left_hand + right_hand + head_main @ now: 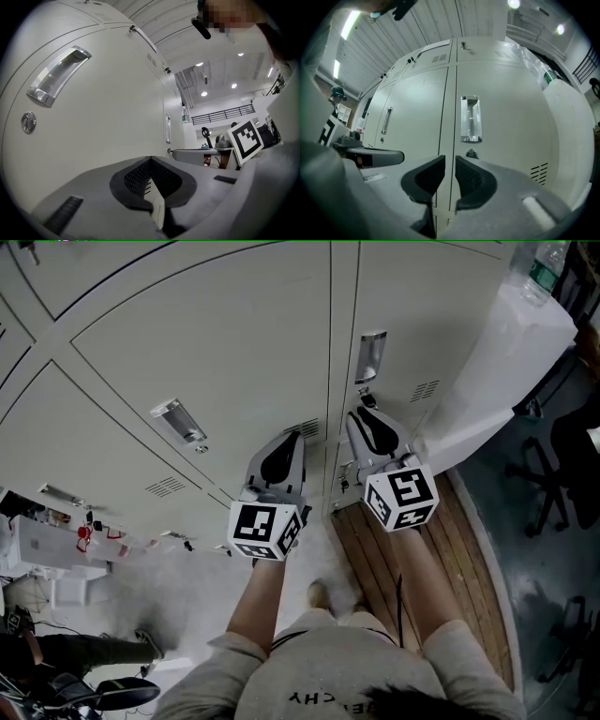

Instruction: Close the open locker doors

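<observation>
Grey locker doors (225, 352) fill the head view, and all those in sight lie flush. My left gripper (292, 435) points level at a door, its tips close to the panel. In the left gripper view its jaws (150, 160) are shut with nothing between them, and a recessed metal handle (58, 75) and a round lock (28, 122) lie up to the left. My right gripper (362, 412) sits at the seam between two doors, just below a handle (370, 355). Its jaws (450, 158) stand a narrow gap apart and hold nothing; the handle (470, 118) and lock (471, 153) are right above.
A white panel (506, 362) juts out at the right end of the lockers, with a plastic bottle (544, 263) on top. A wooden platform (394, 568) lies under the right arm. An office chair (553, 474) stands at the right, and clutter (56, 549) sits at the lower left.
</observation>
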A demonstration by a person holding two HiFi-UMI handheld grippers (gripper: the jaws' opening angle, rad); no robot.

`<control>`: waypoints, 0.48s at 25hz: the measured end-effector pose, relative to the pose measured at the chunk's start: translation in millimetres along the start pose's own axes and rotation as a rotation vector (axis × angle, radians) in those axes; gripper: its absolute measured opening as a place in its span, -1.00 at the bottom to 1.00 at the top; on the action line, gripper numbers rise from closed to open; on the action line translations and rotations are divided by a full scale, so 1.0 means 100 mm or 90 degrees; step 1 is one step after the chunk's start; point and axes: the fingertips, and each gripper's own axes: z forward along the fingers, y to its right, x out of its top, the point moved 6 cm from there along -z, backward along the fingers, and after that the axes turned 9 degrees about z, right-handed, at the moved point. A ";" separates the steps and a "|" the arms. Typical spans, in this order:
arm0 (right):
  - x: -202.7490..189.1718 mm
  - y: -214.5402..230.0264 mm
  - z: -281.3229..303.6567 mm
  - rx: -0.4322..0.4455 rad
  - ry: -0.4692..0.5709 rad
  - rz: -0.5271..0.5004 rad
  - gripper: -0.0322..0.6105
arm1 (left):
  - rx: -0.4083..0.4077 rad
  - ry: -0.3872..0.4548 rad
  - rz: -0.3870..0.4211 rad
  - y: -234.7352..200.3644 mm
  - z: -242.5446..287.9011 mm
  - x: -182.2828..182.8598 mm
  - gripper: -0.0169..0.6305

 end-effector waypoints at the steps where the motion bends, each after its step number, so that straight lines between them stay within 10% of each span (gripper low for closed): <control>1: -0.01 -0.02 -0.01 0.002 0.001 0.001 -0.71 | -0.002 -0.002 -0.002 -0.01 -0.02 -0.01 -0.96; 12: -0.09 -0.37 -0.20 0.065 0.001 0.001 -0.90 | 0.030 -0.009 0.013 -0.20 -0.51 0.03 -0.96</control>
